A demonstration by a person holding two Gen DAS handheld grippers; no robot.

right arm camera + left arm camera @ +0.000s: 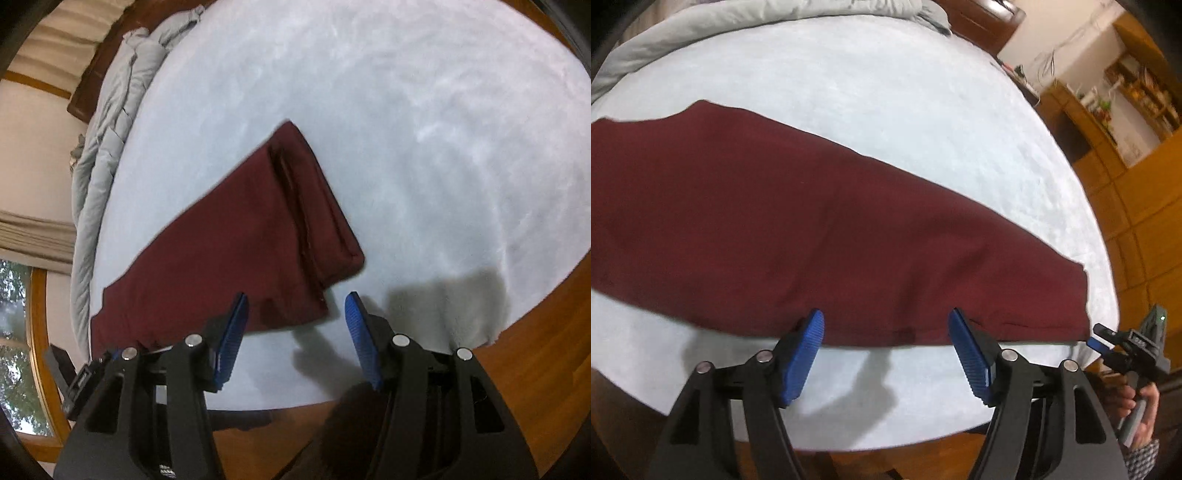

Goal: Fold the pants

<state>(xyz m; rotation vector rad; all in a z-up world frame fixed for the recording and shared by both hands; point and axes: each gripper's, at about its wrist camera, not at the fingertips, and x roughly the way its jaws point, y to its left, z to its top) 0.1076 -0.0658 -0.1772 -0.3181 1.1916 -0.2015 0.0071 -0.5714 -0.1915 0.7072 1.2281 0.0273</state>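
Dark red pants (798,229) lie flat on the pale blue bed (886,110), folded lengthwise with one leg over the other. In the right wrist view the pants (229,251) show the waistband end at the upper right. My left gripper (886,350) is open and empty, hovering just before the near edge of the pants. My right gripper (295,332) is open and empty, just before the near corner of the waistband end. The right gripper also shows in the left wrist view (1104,341), at the pants' right corner.
A grey duvet (775,26) is bunched at the far end of the bed; it also shows in the right wrist view (110,147). Wooden floor (535,350) surrounds the bed. Wooden shelves (1126,103) stand at the right, a window (14,332) at the left.
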